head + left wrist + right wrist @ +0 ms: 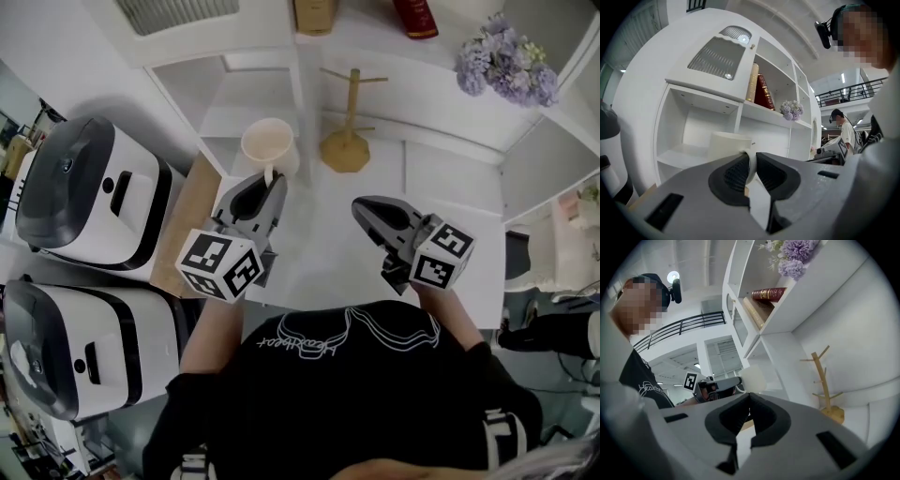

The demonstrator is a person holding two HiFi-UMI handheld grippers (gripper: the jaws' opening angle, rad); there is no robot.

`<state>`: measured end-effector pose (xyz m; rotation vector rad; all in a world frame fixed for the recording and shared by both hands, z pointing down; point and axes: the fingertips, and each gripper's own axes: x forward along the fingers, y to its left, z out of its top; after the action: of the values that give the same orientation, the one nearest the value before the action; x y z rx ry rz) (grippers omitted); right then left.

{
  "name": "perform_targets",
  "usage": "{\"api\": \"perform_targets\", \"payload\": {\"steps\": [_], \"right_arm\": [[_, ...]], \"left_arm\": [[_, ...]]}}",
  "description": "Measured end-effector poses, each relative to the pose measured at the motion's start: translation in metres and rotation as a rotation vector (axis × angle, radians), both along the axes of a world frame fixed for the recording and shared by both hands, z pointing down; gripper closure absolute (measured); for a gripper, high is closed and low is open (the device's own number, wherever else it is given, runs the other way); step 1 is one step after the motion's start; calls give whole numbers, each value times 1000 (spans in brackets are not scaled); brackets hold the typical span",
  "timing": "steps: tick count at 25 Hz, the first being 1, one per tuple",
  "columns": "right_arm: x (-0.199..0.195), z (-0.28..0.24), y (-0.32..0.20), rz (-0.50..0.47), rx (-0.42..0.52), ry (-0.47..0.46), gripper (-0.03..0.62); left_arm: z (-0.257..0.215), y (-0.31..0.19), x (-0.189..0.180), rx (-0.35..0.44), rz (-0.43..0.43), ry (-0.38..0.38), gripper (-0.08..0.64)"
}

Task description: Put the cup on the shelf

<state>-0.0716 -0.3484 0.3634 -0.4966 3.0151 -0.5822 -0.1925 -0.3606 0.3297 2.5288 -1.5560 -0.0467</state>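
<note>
A cream cup (268, 144) hangs upright in front of the white shelf unit (234, 89), held by its handle. My left gripper (266, 178) is shut on that handle, and in the left gripper view the handle (750, 165) sits pinched between the dark pads with the cup body (727, 146) just beyond. The cup is level with the lower left shelf compartment (684, 154). To the right, my right gripper (361, 210) hovers over the white tabletop, shut with nothing between its tips (748, 397). From the right gripper view, the cup (753, 378) and left gripper (715, 386) show to the left.
A wooden mug tree (346, 141) stands at the back of the white table (319, 234). Two rice cookers (89, 192) (75, 342) sit at the left. Books (759, 89) and purple flowers (506, 61) occupy the upper shelf. Another person (843, 129) stands in the distance.
</note>
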Motion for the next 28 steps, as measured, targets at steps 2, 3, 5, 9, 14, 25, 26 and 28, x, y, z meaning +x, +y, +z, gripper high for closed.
{"api": "perform_targets", "payload": {"steps": [2, 3, 5, 9, 14, 25, 26, 28], "right_arm": [[-3, 0, -5, 14, 4, -1, 586], [-5, -1, -8, 20, 5, -1, 586], [-9, -1, -14, 34, 5, -1, 586], [-12, 2, -24, 66, -2, 7, 586], [-11, 10, -37, 102, -19, 20, 586], [-5, 24, -52, 144, -46, 42, 586], [-5, 26, -53, 146, -50, 44, 586], [-3, 28, -54, 150, -56, 46, 586]], "left_arm": [[0, -12, -7, 0, 4, 6, 511], [0, -18, -10, 0, 6, 6, 511], [0, -31, -17, 4, 10, -2, 511], [4, -56, -26, 6, 12, -26, 511], [15, -84, -32, 1, 23, -42, 511], [38, -127, -37, -29, 25, -35, 511], [39, -130, -37, -30, 24, -34, 511], [40, -135, -37, -28, 25, -31, 511]]}}
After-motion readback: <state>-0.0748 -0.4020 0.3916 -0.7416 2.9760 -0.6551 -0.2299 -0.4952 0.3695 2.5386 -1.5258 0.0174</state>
